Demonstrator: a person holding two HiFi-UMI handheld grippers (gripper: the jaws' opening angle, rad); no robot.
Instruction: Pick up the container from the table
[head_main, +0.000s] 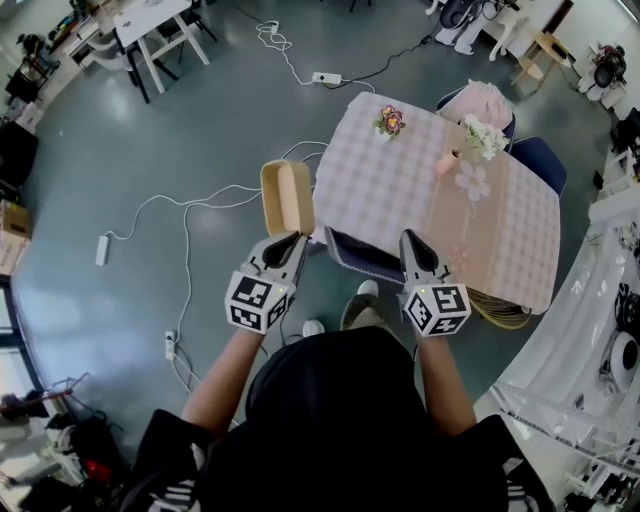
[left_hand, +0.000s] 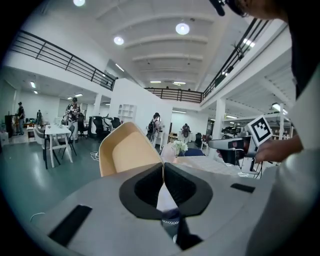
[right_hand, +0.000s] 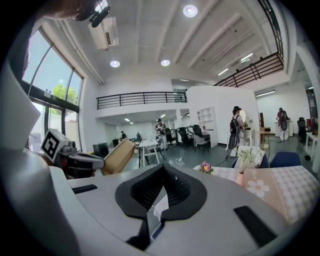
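Note:
A tan, open container (head_main: 287, 197) hangs in the air just off the table's left edge, tilted on its side with its hollow facing me. My left gripper (head_main: 294, 238) is shut on its near rim. In the left gripper view the container (left_hand: 124, 152) rises behind the closed jaws. My right gripper (head_main: 412, 238) is shut with nothing in it, over the table's near edge. In the right gripper view its jaws meet, and the container (right_hand: 118, 156) shows at the left.
The table (head_main: 400, 195) has a pink checked cloth, a small flower pot (head_main: 390, 122) and a vase of white flowers (head_main: 482, 137). A dark chair (head_main: 360, 262) stands at its near side. Cables (head_main: 190, 210) and a power strip (head_main: 103, 249) lie on the floor at the left.

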